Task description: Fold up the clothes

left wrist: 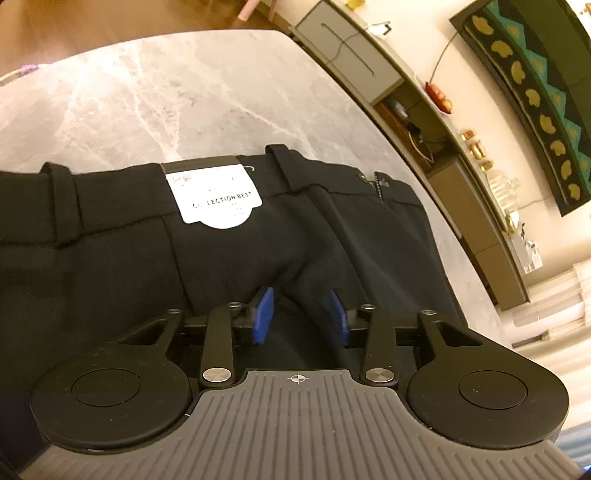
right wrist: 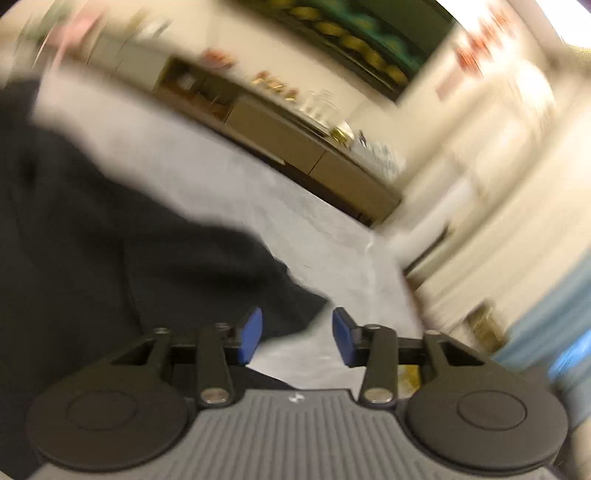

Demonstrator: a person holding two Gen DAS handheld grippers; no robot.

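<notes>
A pale marbled tabletop (left wrist: 166, 96) with white veins fills the left wrist view; wooden floor (left wrist: 110, 18) shows past its far edge. Along the cream wall runs a long low sideboard (left wrist: 476, 206) with grey-brown doors and an open dark shelf. On its top stand a dish of red fruit (left wrist: 439, 96), small gold ornaments (left wrist: 478, 149) and clear glassware (left wrist: 504, 184). Above hangs a dark, teal and gold picture (left wrist: 535, 92). The right wrist view is blurred.
</notes>
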